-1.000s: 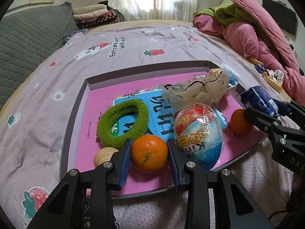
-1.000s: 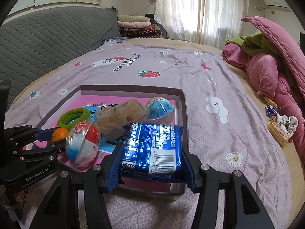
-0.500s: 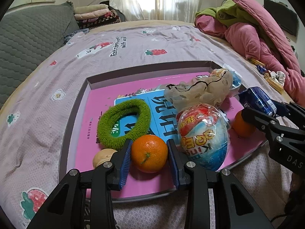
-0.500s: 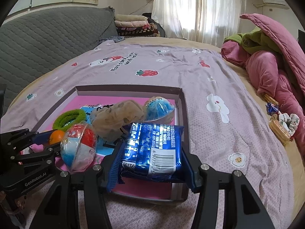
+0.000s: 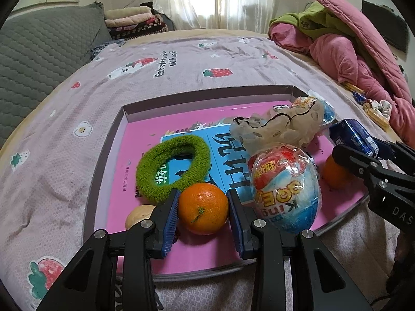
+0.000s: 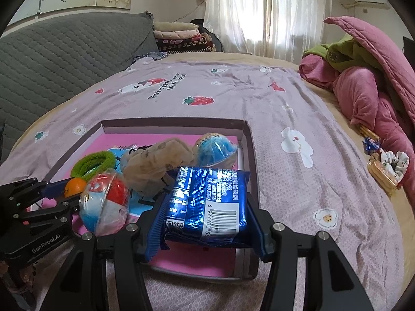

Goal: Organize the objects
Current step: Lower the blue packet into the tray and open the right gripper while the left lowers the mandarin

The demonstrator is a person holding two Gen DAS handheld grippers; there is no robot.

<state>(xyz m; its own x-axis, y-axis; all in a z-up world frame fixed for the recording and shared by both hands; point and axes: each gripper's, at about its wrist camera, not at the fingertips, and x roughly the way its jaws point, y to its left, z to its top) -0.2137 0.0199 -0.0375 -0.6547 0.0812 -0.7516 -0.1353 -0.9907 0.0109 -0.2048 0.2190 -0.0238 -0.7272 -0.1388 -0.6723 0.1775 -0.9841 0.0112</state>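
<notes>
The left gripper (image 5: pixel 202 208) has its jaws closed on an orange (image 5: pixel 203 208), one blue pad on each side of the fruit. The orange is at the near edge of a shallow tray (image 5: pixel 181 98) that lies on the bed (image 5: pixel 64 119), and it looks to be just above or on the pink book (image 5: pixel 145 134) that fills the tray; I cannot tell if it touches.

Just behind the orange there is a green hair band (image 5: pixel 172 167), lying flat on the book. To the left of the left jaw sits a small pale ball (image 5: pixel 138 215). To the right of the orange stands a big toy egg (image 5: pixel 285 190) in plastic wrap, and behind it a crumpled beige bag (image 5: pixel 277 127). A second orange (image 5: pixel 334 172) lies near the right edge of the tray.

The right gripper (image 6: pixel 205 208) has its jaws closed on a blue snack pack (image 6: pixel 207 203), held flat above the near right corner of the tray. Beyond the pack is a blue ball (image 6: pixel 215 150) in clear wrap, near the far right corner. On the far side of the bed lies a heap of pink blankets (image 6: pixel 363 93).
</notes>
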